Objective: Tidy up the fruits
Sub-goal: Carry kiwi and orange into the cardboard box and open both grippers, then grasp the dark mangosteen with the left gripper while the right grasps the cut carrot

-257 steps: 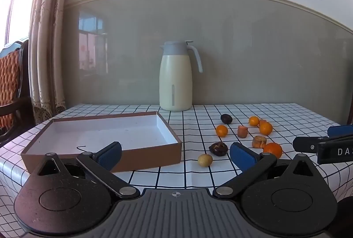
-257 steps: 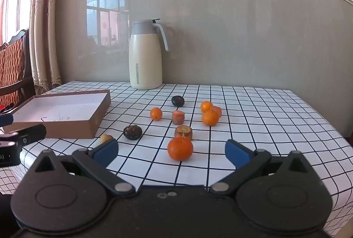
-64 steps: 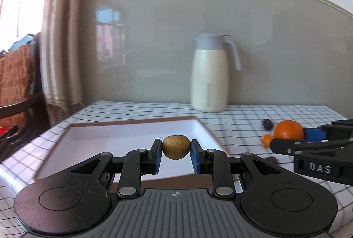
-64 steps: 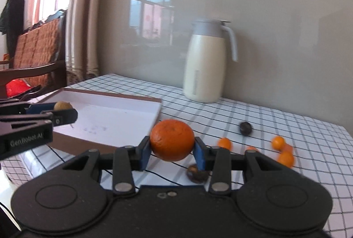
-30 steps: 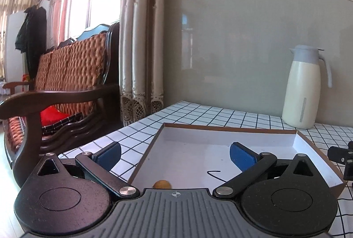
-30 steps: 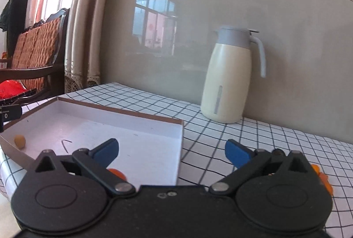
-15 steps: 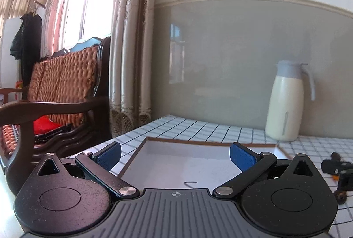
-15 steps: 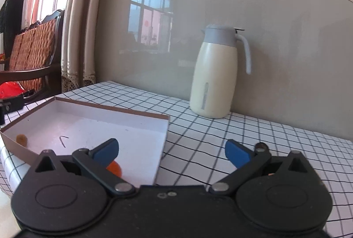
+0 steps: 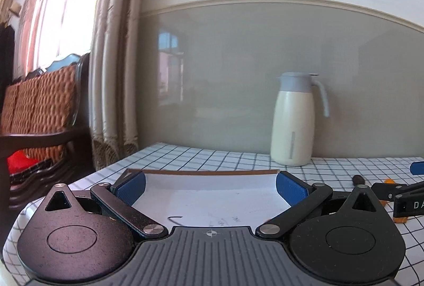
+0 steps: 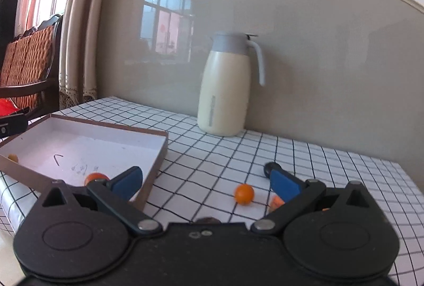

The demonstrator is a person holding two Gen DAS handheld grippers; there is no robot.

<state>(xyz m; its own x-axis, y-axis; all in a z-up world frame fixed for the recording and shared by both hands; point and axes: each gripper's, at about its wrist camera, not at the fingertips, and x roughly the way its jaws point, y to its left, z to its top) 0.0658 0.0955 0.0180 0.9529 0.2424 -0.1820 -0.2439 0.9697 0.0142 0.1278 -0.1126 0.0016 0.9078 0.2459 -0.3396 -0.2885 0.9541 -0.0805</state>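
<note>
Left gripper (image 9: 210, 186) spread over box (image 10: 148, 131), right gripper (image 10: 205, 181) spread, empty, orange (image 10: 96, 177) at box's near edge, small orange (image 10: 244, 194) on tablecloth (image 10: 331, 166).

Bright daylight from the window (image 9: 55, 21) at left, overexposed glare, soft blur, fisheye bending at edges

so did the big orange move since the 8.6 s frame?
Yes. The big orange was out on the checked cloth right of the box; it now lies inside the box, near its front right corner.
</note>
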